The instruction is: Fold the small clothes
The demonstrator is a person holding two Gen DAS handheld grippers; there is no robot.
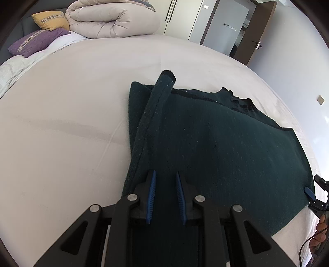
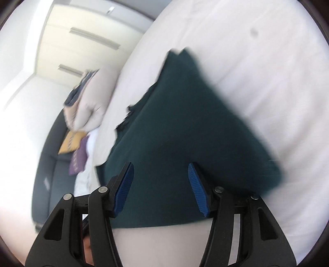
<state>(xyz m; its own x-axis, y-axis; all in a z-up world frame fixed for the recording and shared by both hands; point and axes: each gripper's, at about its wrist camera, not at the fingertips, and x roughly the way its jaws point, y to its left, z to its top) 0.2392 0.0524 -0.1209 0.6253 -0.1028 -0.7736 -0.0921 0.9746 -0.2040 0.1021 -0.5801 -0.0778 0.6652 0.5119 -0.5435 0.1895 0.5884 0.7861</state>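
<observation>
A dark green knit sweater [image 1: 216,139] lies flat on the white bed [image 1: 72,115], with one sleeve [image 1: 158,98] folded up along its left side. My left gripper [image 1: 165,174] hovers over the sweater's near edge, jaws a little apart with nothing between them. My right gripper [image 1: 310,194] shows at the sweater's right edge. In the blurred right wrist view, the right gripper [image 2: 160,166] is wide open over the sweater [image 2: 185,127], empty.
A rolled beige duvet [image 1: 111,18], a yellow pillow [image 1: 51,19] and a purple pillow [image 1: 37,41] lie at the bed's far left. A wardrobe and a brown door [image 1: 259,35] stand beyond the bed.
</observation>
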